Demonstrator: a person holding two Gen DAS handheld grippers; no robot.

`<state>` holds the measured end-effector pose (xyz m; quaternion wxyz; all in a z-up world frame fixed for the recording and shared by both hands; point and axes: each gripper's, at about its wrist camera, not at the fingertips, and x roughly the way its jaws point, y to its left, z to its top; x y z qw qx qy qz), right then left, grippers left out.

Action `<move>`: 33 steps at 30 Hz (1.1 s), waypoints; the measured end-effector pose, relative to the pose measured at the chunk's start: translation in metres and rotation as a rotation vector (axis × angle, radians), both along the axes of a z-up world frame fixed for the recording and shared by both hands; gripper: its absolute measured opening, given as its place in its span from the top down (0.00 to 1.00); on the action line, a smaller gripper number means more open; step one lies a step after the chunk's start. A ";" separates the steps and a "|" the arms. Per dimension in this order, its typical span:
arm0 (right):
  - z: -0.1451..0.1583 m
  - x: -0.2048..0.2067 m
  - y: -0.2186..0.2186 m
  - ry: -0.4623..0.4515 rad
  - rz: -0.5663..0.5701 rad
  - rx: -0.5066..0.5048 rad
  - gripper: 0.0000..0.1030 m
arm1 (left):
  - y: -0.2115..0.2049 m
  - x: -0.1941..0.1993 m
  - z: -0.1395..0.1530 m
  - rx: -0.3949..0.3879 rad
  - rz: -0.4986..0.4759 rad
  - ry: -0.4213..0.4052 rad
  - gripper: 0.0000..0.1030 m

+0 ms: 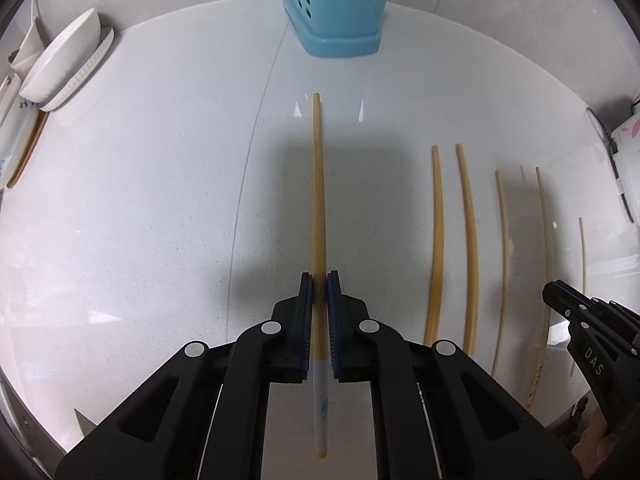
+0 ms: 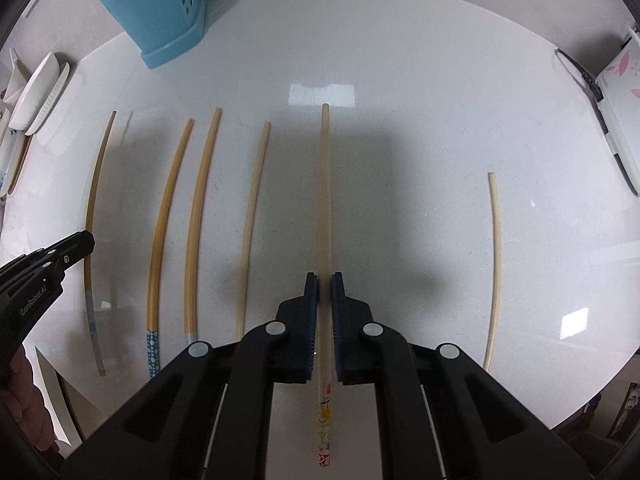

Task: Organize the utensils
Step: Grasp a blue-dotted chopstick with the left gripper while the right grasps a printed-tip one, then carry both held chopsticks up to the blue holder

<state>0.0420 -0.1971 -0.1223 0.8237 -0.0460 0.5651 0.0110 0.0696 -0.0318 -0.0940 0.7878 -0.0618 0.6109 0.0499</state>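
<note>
Chopsticks are the job here. Left wrist view: the left hand-held gripper (image 1: 319, 280) is closed on a tan chopstick (image 1: 318, 184) running straight ahead between its pads, blue holder (image 1: 336, 12) dead ahead on the worktop (image 1: 140, 200), the rest lying off to its right.

Right wrist view: the right hand-held gripper (image 2: 324, 282) is pinching a pale chopstick (image 2: 325, 184) the same way, holder (image 2: 160, 12) ahead-left. I'd keep each grip firm and tip the stick upright before lowering it in.
</note>
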 end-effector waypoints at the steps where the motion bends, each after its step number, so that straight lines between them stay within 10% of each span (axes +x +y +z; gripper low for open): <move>1: 0.002 0.000 0.001 -0.006 0.000 0.003 0.94 | 0.000 0.000 0.003 0.000 0.000 -0.008 0.94; 33: 0.098 0.012 0.031 -0.269 0.096 0.097 0.94 | -0.003 0.001 0.110 -0.013 0.003 -0.284 0.94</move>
